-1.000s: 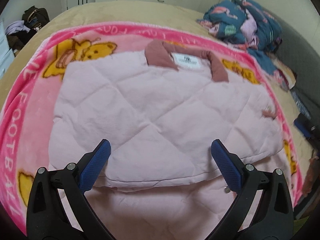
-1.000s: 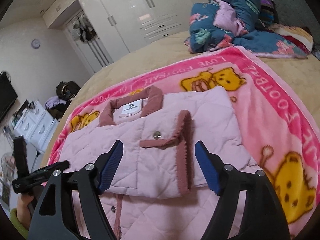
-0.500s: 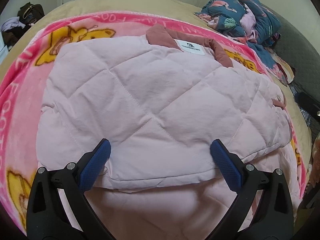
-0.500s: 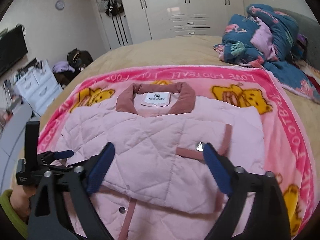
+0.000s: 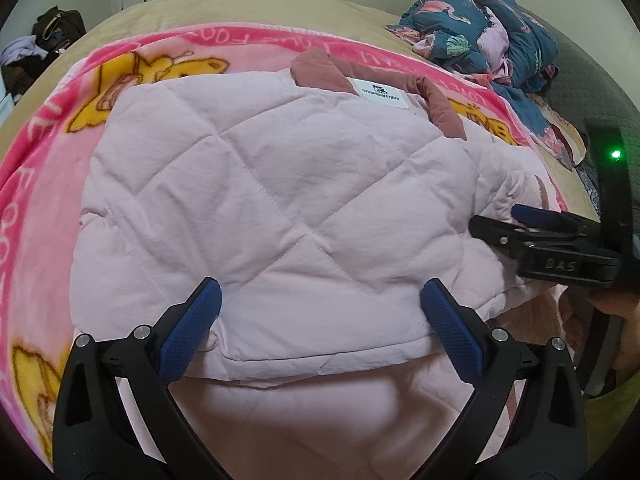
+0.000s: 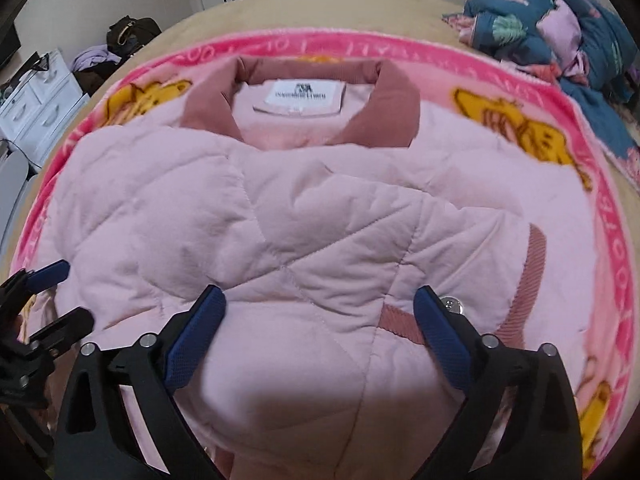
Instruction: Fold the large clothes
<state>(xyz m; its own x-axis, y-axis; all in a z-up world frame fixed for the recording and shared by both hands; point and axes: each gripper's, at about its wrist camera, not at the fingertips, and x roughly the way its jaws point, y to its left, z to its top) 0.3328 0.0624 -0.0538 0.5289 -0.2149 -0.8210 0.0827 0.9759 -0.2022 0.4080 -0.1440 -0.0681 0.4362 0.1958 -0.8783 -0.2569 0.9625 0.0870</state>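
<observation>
While both my tools hang low over the bed, I count one pale pink quilted jacket with a dusty-rose collar [image 5: 256,200] spread on one bright pink fleece blanket printed with yellow cartoon bears [image 5: 36,176]. That blanket covers the middle of the one tan bed [image 5: 248,4]. My left gripper [image 5: 320,320] has its two blue-padded fingers [image 5: 192,332] spread wide, nothing between them but the jacket's folded lower edge just beneath. My right gripper [image 6: 320,326] is the same story: two blue fingers [image 6: 196,332] wide apart, holding nothing, poised over the quilted panel. From the left wrist view the right gripper [image 5: 520,224] pokes in from the side, its tips near the jacket's right edge; whether they touch the cloth I cannot tell. From the right wrist view the left gripper [image 6: 48,296] sits at the jacket's left edge.

On the jacket: one white rectangular neck label [image 6: 305,94] inside the collar, one dusty-rose ribbed cuff band [image 6: 534,276] on the sleeve folded across the front, and one silver snap button [image 6: 452,304] just beside my right finger. The jacket's sides are folded inward, the collar towards the far side of the bed.

Around the room: one heap of dark teal flamingo-print bedding [image 5: 492,36] at the bed's far right corner, one white drawer unit [image 6: 36,116] at left, and one dark bag [image 6: 130,34] on the floor beyond it.
</observation>
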